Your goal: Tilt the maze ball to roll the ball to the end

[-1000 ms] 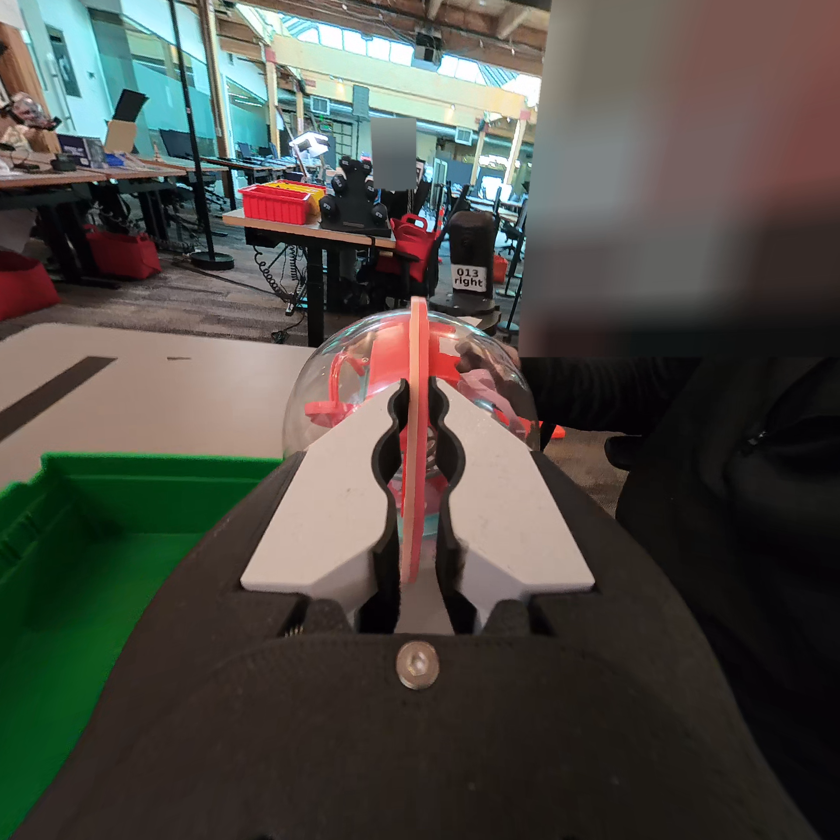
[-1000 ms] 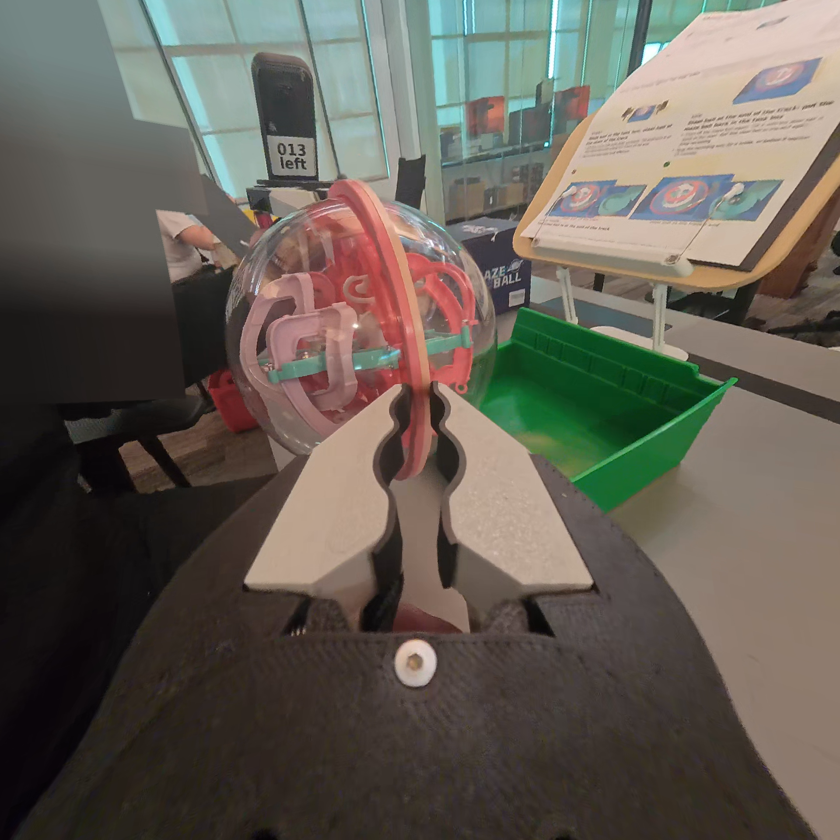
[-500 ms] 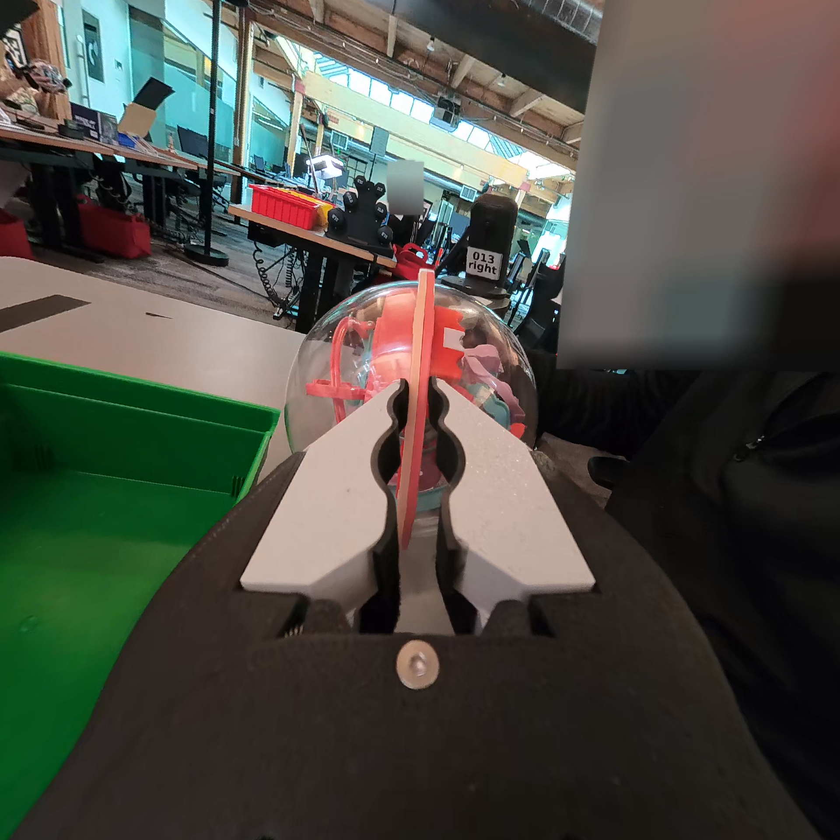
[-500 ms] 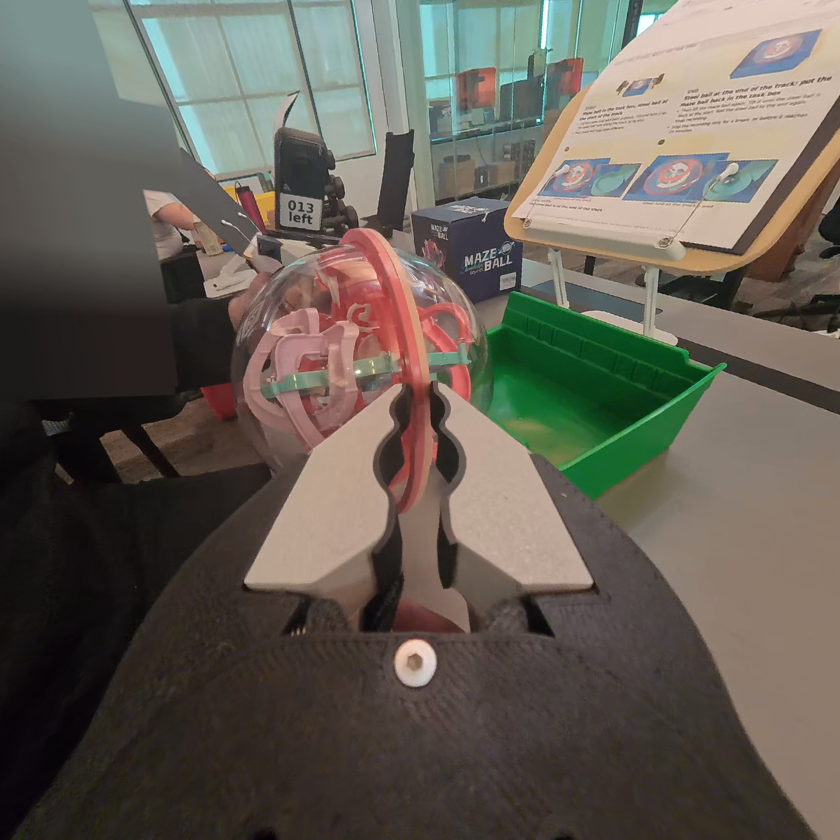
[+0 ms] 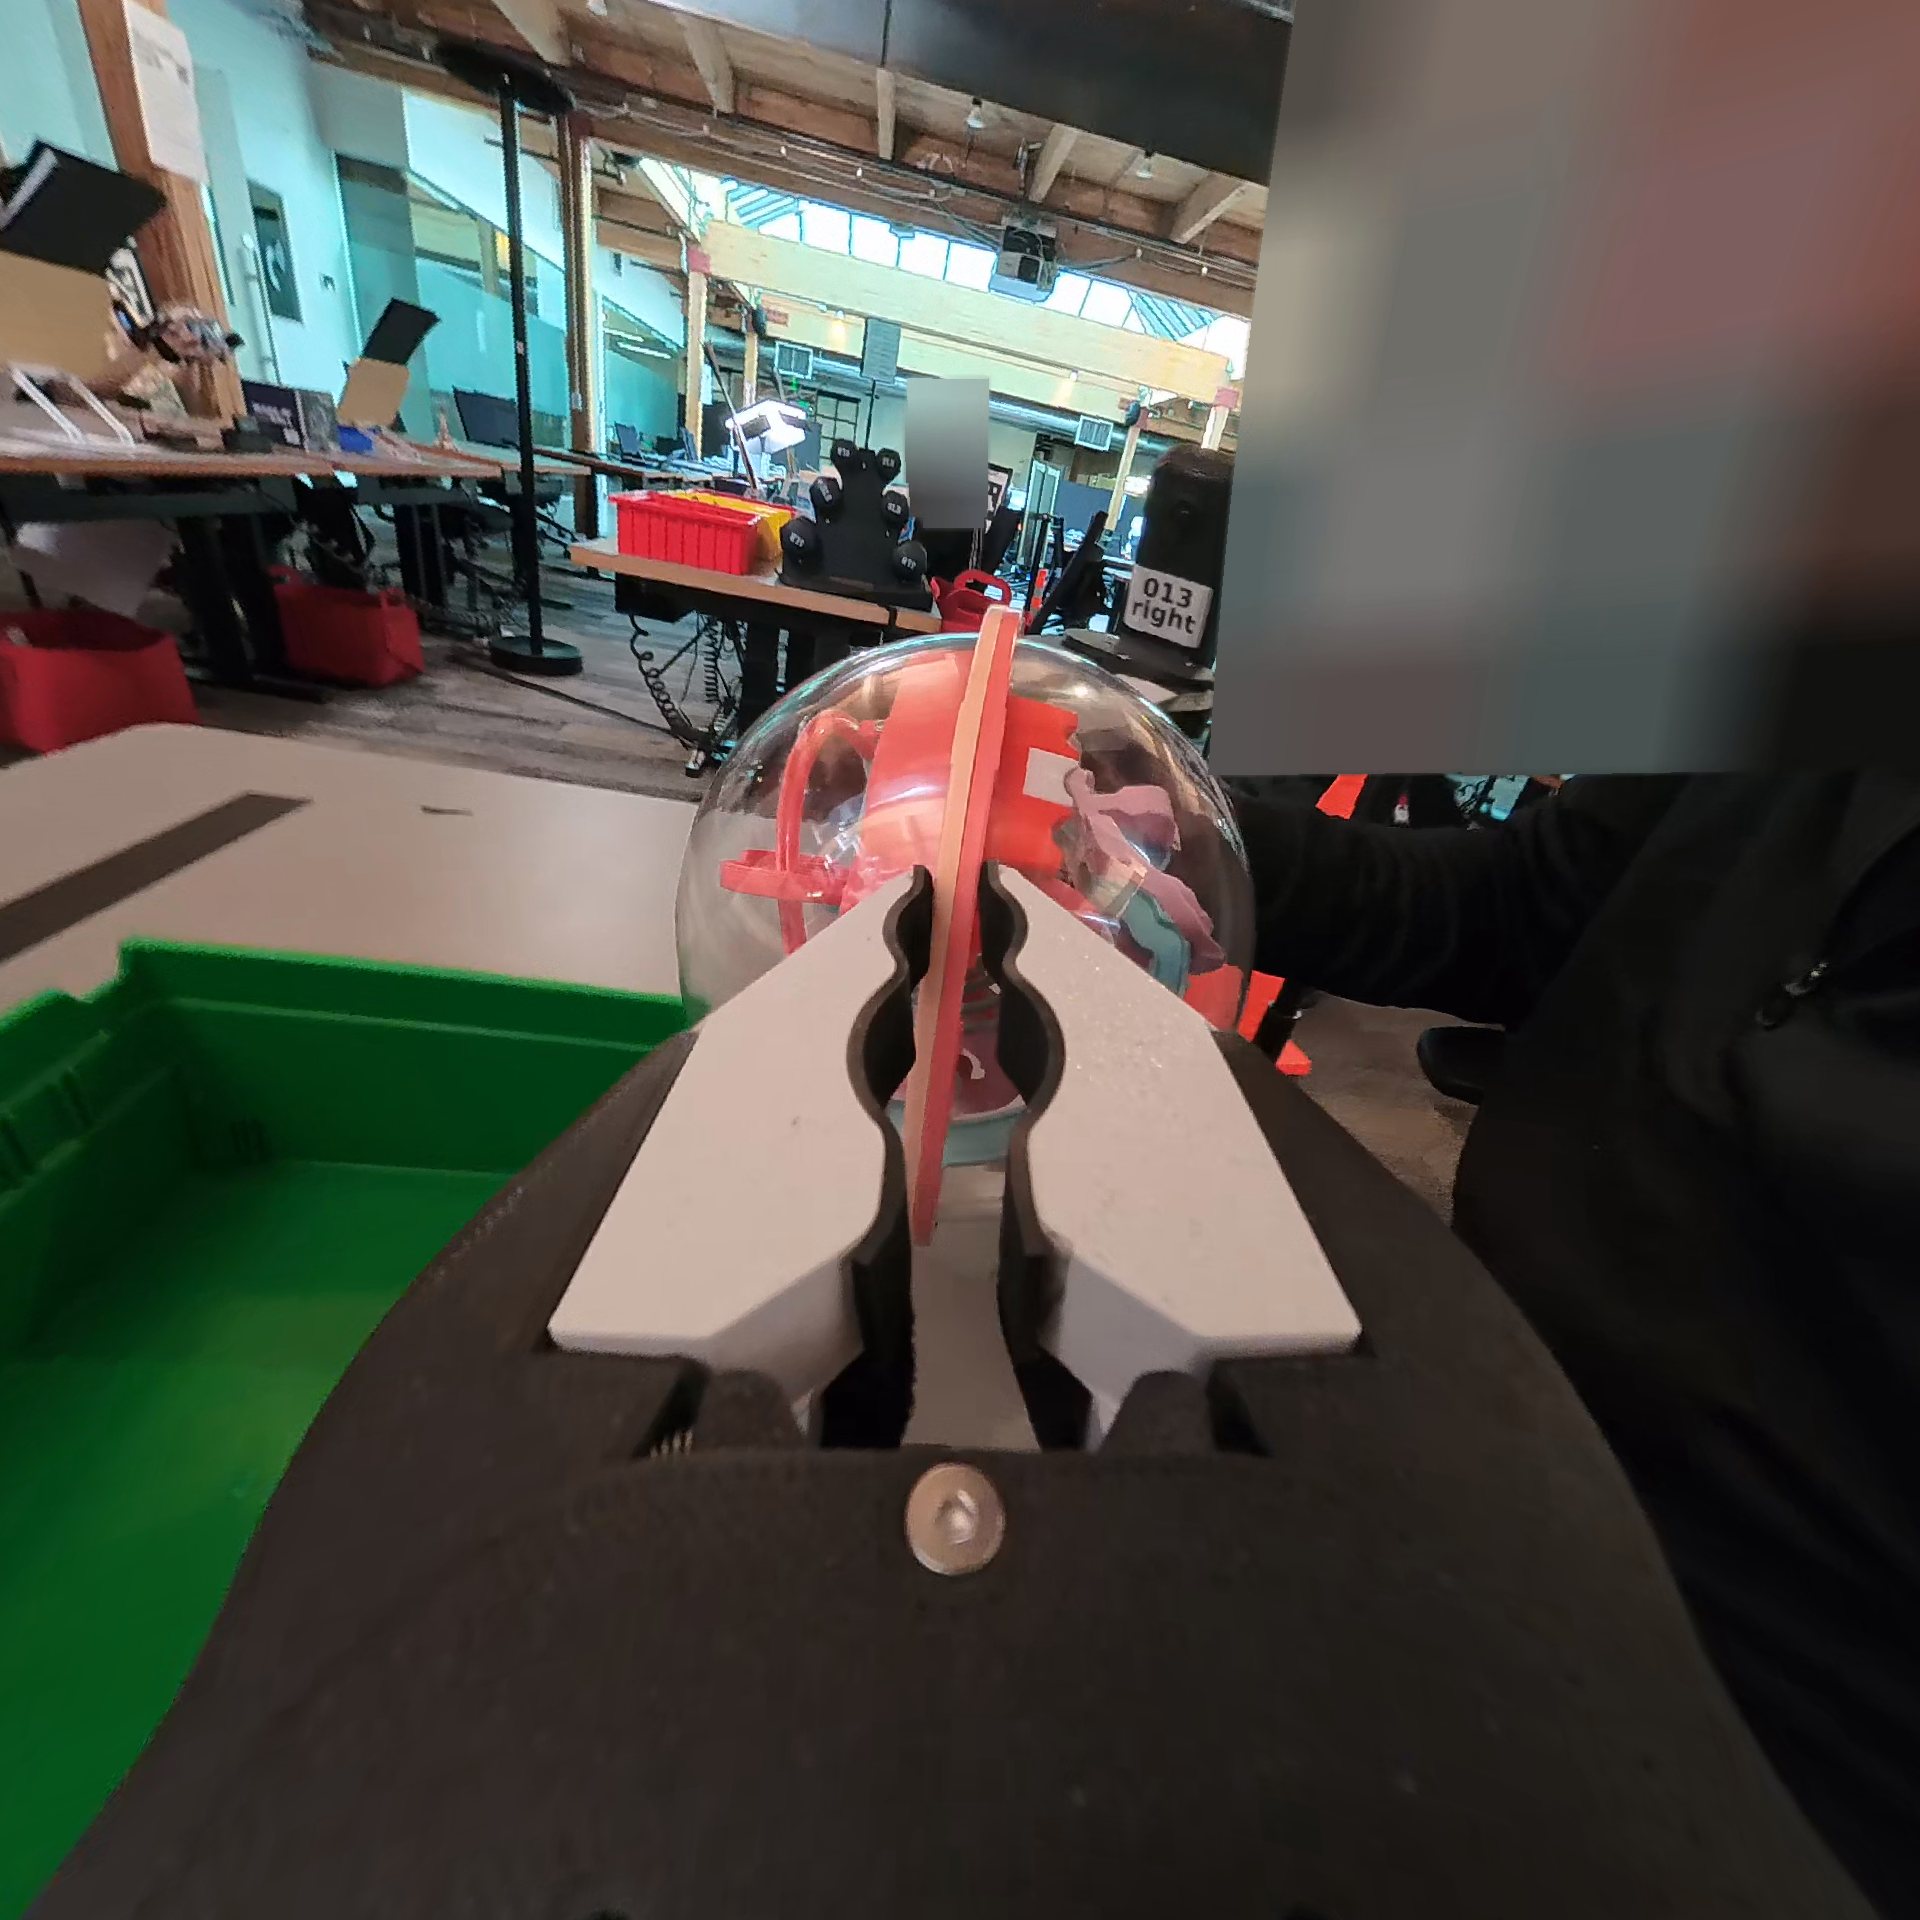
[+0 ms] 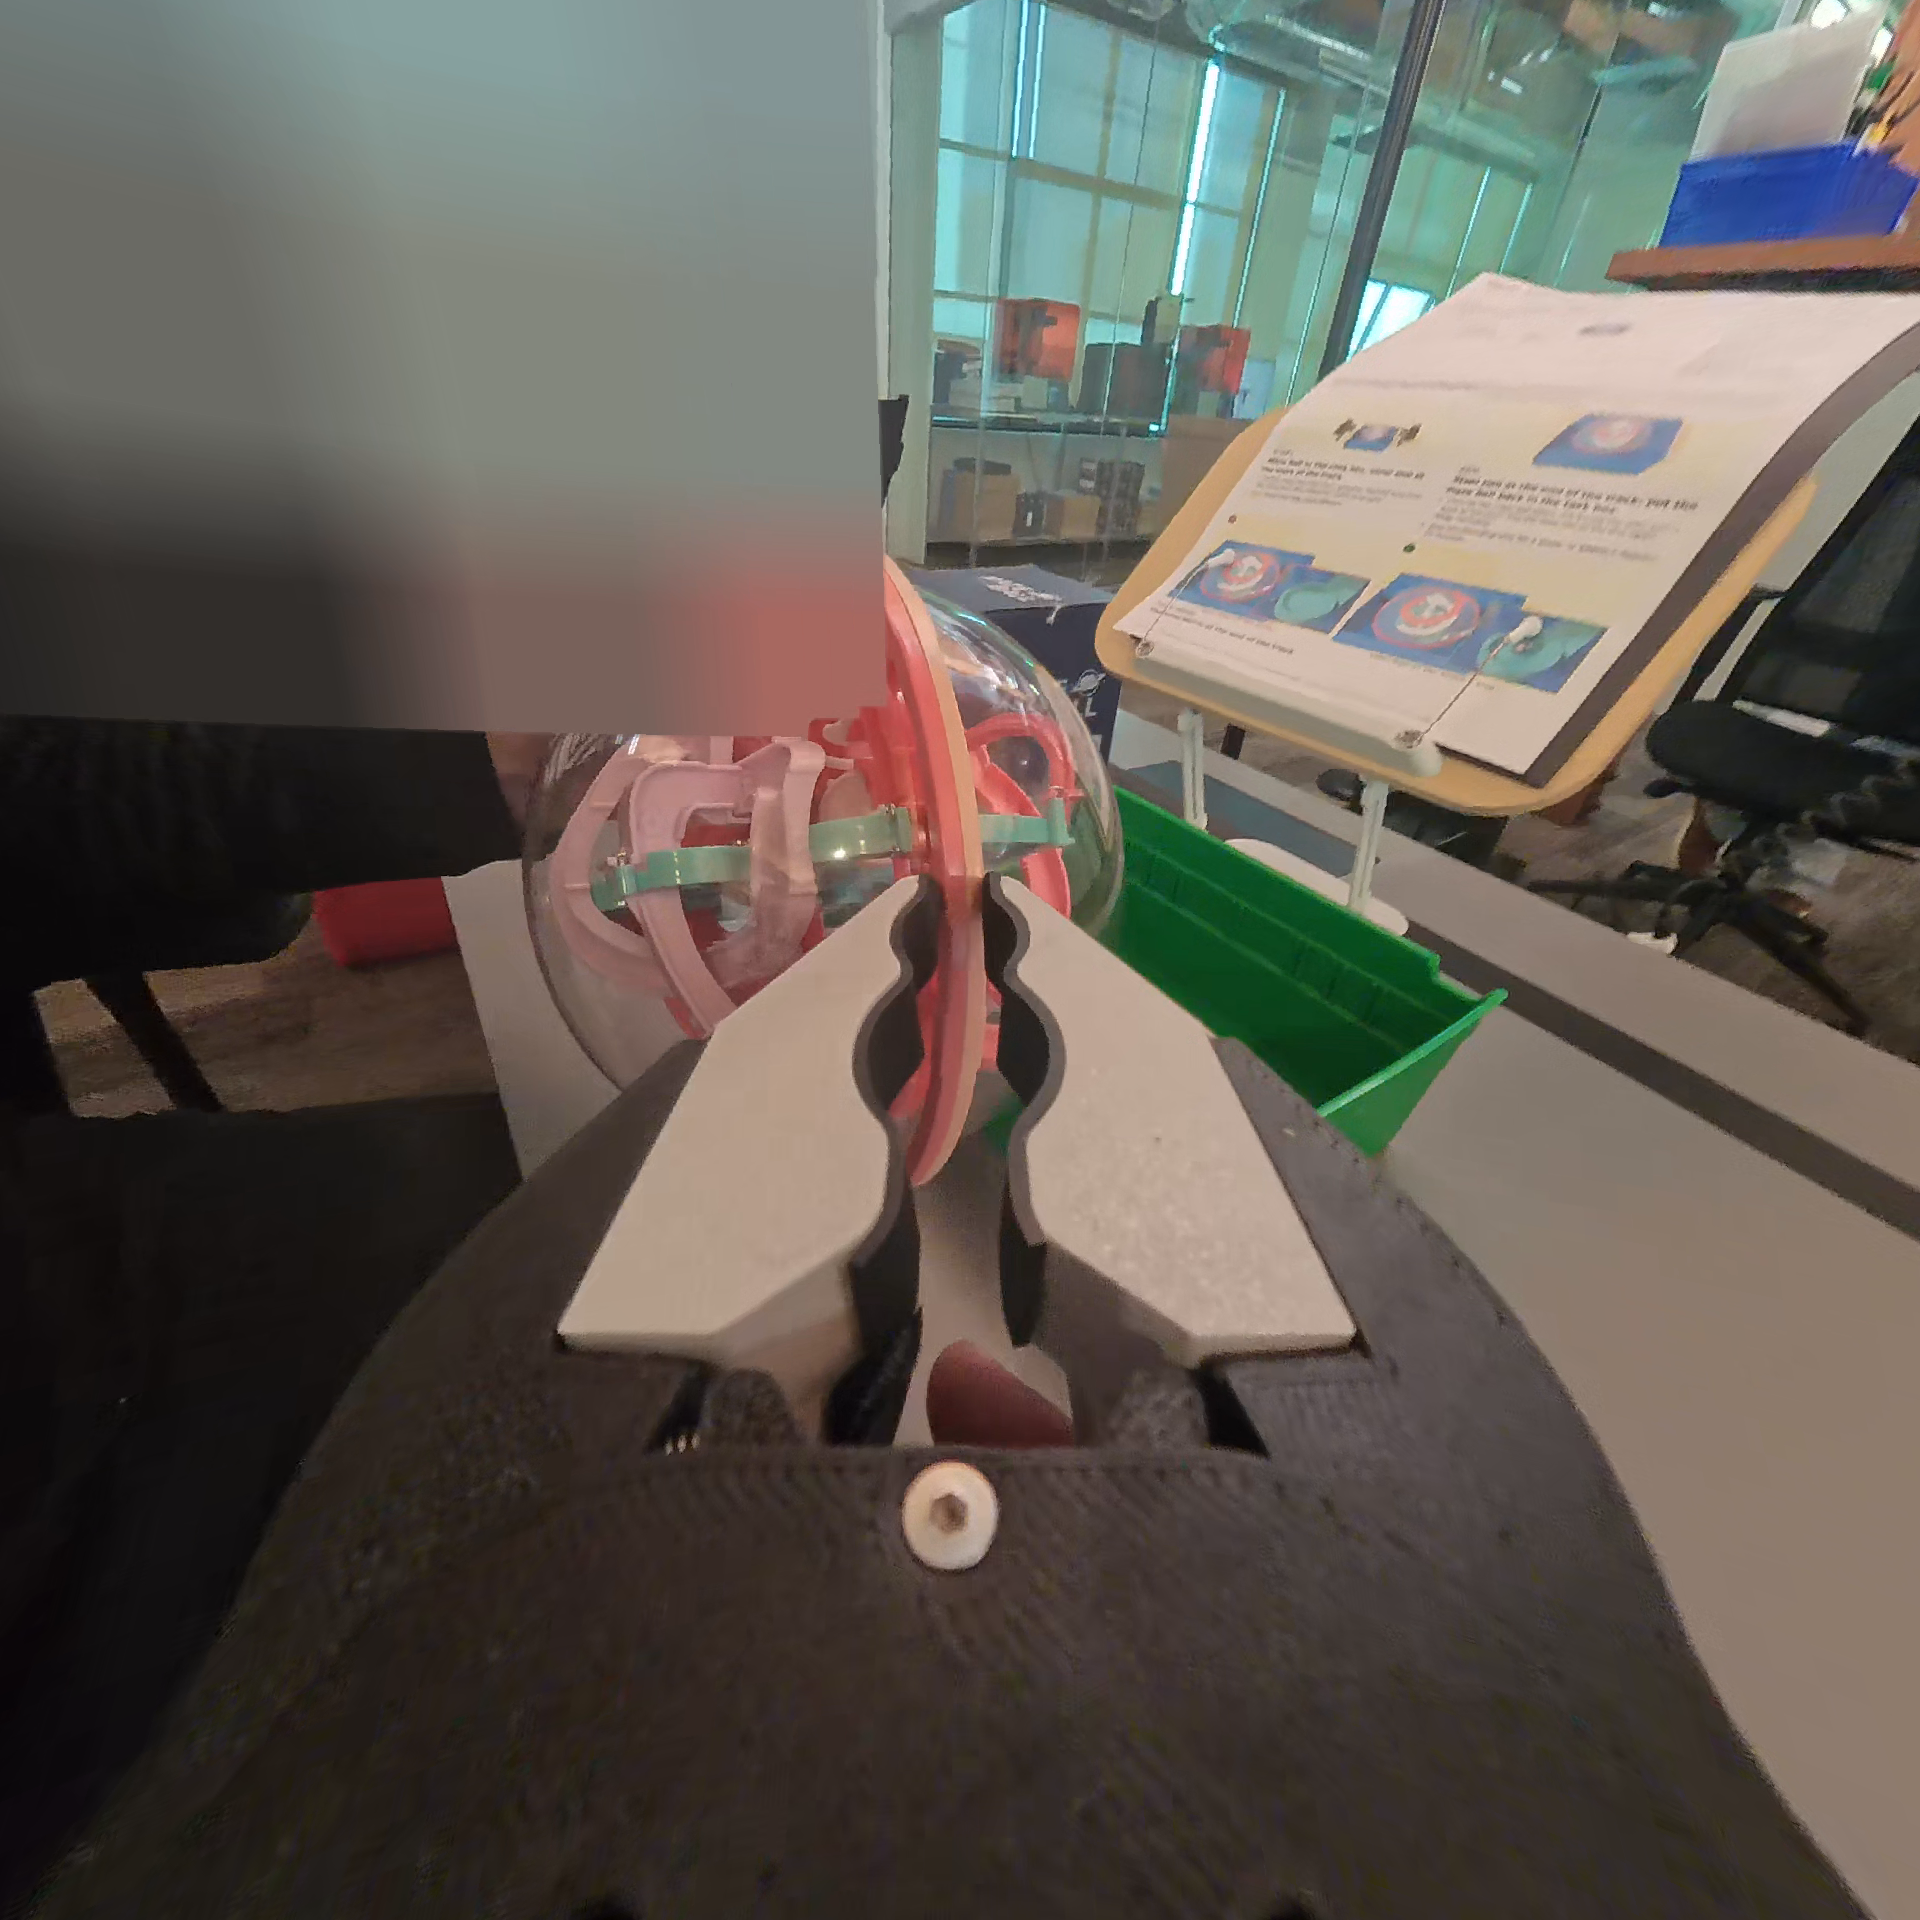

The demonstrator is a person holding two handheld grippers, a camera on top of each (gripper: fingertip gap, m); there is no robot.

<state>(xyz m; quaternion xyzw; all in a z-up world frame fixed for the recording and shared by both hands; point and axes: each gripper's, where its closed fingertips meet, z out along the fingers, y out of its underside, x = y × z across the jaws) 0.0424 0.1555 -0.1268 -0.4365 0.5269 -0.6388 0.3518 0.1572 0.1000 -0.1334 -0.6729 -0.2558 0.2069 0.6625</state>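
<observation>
The maze ball [image 5: 831, 831] is a clear sphere with red, pink and teal tracks inside and a flat red ring round its middle. It is held up in the air between both grippers. My left gripper [image 5: 961, 883] is shut on the red ring [image 5: 977, 748] from one side. My right gripper [image 6: 951, 888] is shut on the same ring [image 6: 940, 790] from the opposite side, with the ball [image 6: 727, 883] filling the middle of the right wrist view. The small rolling ball inside cannot be made out.
A green bin [image 5: 260, 1143] lies on the grey table [image 5: 416, 862], below left; it also shows in the right wrist view [image 6: 1299, 987]. An instruction sheet on a wooden stand [image 6: 1507, 540] is at the right. A person in black sleeves [image 5: 1455, 894] is close by. The left gripper's tips are roughly 15 cm from the right gripper's.
Both grippers have tilted and turned the maze ball while keeping their hold on the ring. The ball now sits lower against the person in the right wrist view.
</observation>
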